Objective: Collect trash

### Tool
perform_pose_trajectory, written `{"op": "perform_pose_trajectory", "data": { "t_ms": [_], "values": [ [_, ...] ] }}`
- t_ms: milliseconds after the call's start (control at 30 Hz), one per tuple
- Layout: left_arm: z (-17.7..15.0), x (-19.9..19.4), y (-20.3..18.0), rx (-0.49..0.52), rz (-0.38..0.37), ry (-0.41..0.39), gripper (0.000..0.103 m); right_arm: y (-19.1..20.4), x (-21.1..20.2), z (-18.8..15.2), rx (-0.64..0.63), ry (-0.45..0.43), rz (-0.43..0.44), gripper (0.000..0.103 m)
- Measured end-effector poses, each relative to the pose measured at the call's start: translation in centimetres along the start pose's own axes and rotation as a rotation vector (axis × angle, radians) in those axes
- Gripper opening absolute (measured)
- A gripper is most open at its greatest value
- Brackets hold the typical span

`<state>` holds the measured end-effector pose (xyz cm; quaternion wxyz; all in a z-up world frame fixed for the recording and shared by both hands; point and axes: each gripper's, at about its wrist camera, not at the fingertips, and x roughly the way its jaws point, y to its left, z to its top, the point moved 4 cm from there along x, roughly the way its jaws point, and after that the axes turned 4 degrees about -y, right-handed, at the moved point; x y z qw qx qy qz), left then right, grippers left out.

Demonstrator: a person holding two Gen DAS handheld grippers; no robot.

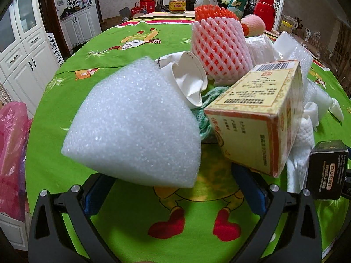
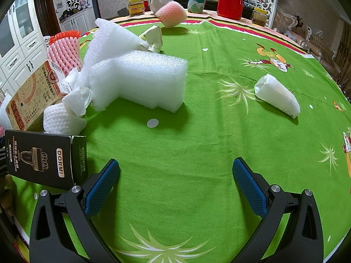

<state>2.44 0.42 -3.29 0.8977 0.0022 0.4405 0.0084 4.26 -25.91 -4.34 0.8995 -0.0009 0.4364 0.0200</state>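
Green cloth: a cartoon-printed tablecloth [image 2: 197, 142] is spread over the round table, and the trash is heaped on it
Writing: "DORMI" is read on the black box [image 2: 46, 159]; only a barcode and small unreadable print are made out on the yellow box [image 1: 258, 118]
Trash heap: a foam wedge [image 1: 133, 129], a crushed paper cup [image 1: 188, 74], a pink net sleeve [image 1: 219, 50], paper towels [image 1: 300, 144] and the two boxes are piled close together
Foam block: a large L-shaped piece [image 2: 140, 79] is seen lying at the heap's edge in the right view
Stray cup: a flattened white cup [image 2: 277, 95] is left well apart from the heap
Far edge: a yellow-lidded jar [image 2: 136, 6] and a red flask [image 2: 230, 0] are stood there
Bag: pink plastic [image 1: 11, 153] is glimpsed off the table's left side
Left tongs [image 1: 173, 195]: spread wide, nothing gripped; the wedge and yellow box block the tips
Right tongs [image 2: 175, 182]: spread wide over bare cloth, nothing gripped
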Motion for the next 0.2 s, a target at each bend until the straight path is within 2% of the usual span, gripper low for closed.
{"op": "perform_pose_trajectory", "data": {
  "t_ms": [200],
  "values": [
    [0.01, 0.17, 0.14, 0.001, 0.002, 0.0, 0.099, 0.0, 0.0, 0.0, 0.0, 0.0, 0.0, 0.097]
  ]
}}
